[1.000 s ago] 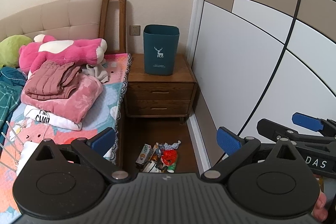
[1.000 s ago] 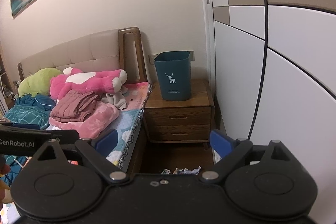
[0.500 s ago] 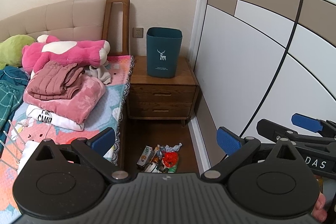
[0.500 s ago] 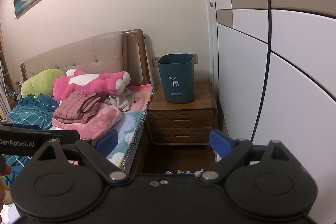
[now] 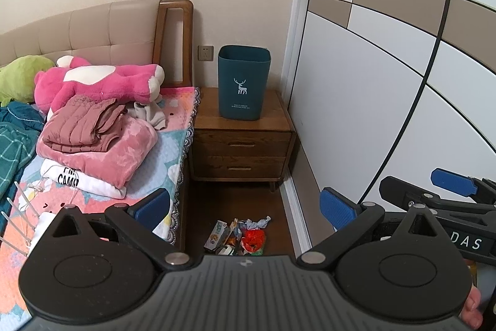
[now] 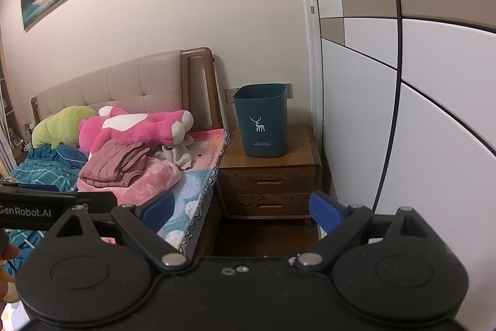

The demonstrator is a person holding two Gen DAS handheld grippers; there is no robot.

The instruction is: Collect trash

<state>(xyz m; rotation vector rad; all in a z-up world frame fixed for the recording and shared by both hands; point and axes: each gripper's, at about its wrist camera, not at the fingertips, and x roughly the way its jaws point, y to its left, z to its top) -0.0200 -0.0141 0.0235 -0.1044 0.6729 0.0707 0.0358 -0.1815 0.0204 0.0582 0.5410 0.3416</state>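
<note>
A pile of trash [image 5: 240,236] lies on the dark wood floor between the bed and the wardrobe: a red wrapper, a small box, crumpled paper. A teal bin [image 5: 243,82] with a white deer stands upright on the wooden nightstand [image 5: 241,141]; it also shows in the right wrist view [image 6: 262,120]. My left gripper [image 5: 245,207] is open and empty, held above and short of the trash. My right gripper [image 6: 240,208] is open and empty, aimed at the nightstand [image 6: 268,185]; it also shows at the right edge of the left wrist view [image 5: 434,194].
The bed [image 5: 93,145] on the left carries folded clothes, a pink plush toy [image 5: 99,82] and a green plush. White and brown wardrobe doors [image 5: 387,82] close off the right side. The floor strip between them is narrow.
Both views have pulled back and risen a little: the bin and nightstand look smaller and farther. The trash pile sits lower in the left view and has almost dropped out of the right view.
</note>
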